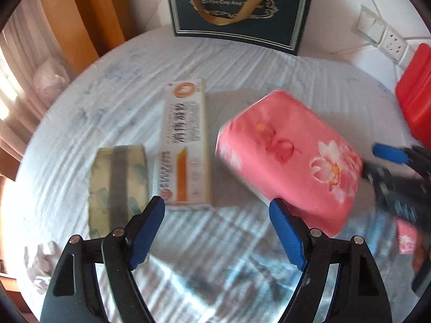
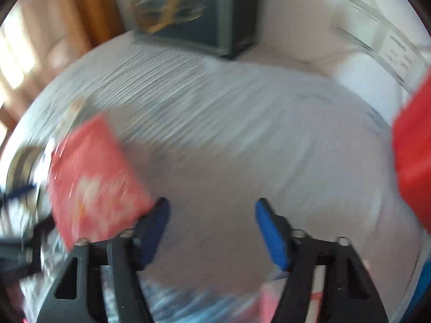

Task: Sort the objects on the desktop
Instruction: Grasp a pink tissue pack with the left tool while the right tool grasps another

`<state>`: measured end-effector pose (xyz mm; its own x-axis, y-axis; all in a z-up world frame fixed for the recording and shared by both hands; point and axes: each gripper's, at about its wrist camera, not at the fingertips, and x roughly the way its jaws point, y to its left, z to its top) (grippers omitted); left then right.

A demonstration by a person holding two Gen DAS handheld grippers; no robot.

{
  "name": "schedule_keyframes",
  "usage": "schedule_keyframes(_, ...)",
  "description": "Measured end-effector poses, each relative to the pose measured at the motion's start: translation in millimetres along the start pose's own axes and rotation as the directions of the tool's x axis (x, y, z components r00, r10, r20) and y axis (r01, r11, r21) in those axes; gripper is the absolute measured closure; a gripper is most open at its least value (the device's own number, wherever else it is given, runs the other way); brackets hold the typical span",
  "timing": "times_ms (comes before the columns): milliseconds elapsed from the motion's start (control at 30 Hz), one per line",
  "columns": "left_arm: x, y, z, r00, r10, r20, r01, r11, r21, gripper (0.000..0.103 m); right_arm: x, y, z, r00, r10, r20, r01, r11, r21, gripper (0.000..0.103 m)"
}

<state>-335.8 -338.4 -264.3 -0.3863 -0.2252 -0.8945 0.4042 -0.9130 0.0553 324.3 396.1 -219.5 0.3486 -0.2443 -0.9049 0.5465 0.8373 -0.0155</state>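
my right wrist view is badly smeared, so i can only make out rough shapes there: the pink tissue pack point(image 2: 94, 180) sits low on the left, cut off by the finger mount, and a red box point(image 2: 414, 161) runs off the right edge. the right hand-held gripper point(image 2: 212, 231) stands apart with nothing between its pads, only bare cloth of the counter point(image 2: 229, 113).

from the left wrist i see more. the left hand-held gripper point(image 1: 216, 231) is spread wide and empty above the cloth. just beyond its left finger lies one roll of clear tape point(image 1: 118, 185), on its side, partly hidden by that finger. beside it lies one white and orange medicine box point(image 1: 186, 150), its print too blurred to read. one pink tissue pack point(image 1: 291, 156) lies to the right, its near corner behind the right finger. one dark gift bag point(image 1: 237, 8) stands at the back, top cut off. a white power strip point(image 1: 382, 35) lies far right.
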Motion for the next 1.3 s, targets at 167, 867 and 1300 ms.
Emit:
schedule_keyframes(167,-31,24,-5,0.998,-0.040,0.045,0.045,0.994,-0.098,0.027,-18,28,-42,0.985,0.169,-0.025,-0.170,0.985,-0.018,0.043)
schedule_keyframes(867,28,-123,44,0.992,0.115,-0.052,-0.097,0.957,0.272,0.011,-53,-98,-93,0.987,-0.068,-0.143,0.108,0.948,0.300,0.000)
schedule_keyframes(1300,24,-91,53,0.989,-0.022,-0.143,0.048,0.983,0.176,0.011,-55,-86,-127,0.982,-0.045,-0.184,0.104,0.939,0.328,0.005)
